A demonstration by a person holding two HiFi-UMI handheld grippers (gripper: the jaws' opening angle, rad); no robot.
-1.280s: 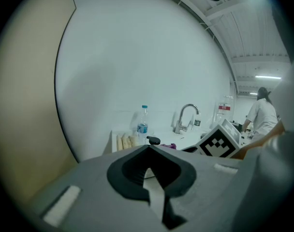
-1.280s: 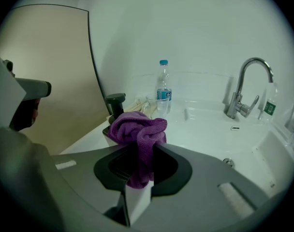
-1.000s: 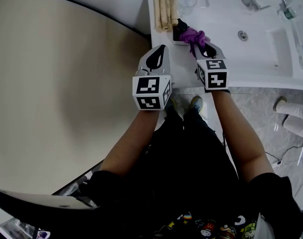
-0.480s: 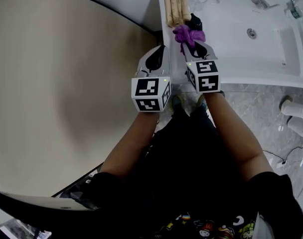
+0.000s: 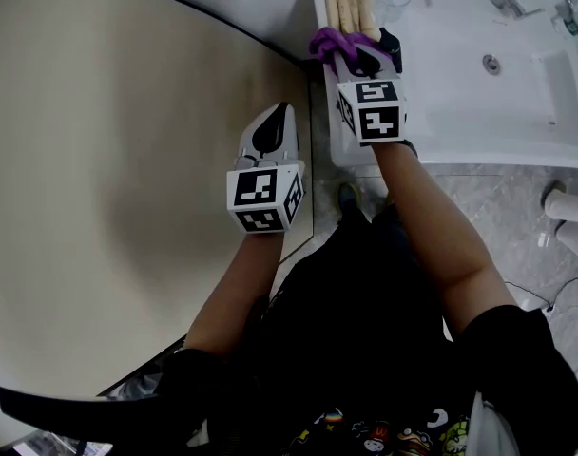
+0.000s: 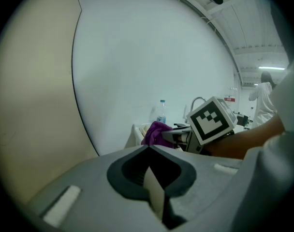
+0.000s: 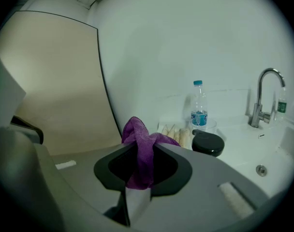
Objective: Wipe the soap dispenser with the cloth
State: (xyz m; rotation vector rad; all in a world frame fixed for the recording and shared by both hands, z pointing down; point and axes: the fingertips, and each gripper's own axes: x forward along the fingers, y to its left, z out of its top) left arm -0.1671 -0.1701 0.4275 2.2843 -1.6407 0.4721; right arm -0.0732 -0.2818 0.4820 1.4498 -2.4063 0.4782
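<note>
My right gripper is shut on a purple cloth at the left end of the white counter. In the right gripper view the cloth bunches up between the jaws of that gripper. The black soap dispenser sits just beyond and to the right of it, apart from the cloth; in the head view the dispenser peeks out beside the gripper. My left gripper hangs off the counter's left edge, shut and holding nothing; its own view shows the jaws closed.
Rolled beige towels lie at the counter's back left, with a water bottle and a clear cup behind the dispenser. A faucet and sink drain are to the right. A beige curved wall fills the left.
The right gripper has carried the cloth farther along the counter, toward the towels and past the dispenser. The left gripper has drawn back and to the left, away from the counter.
</note>
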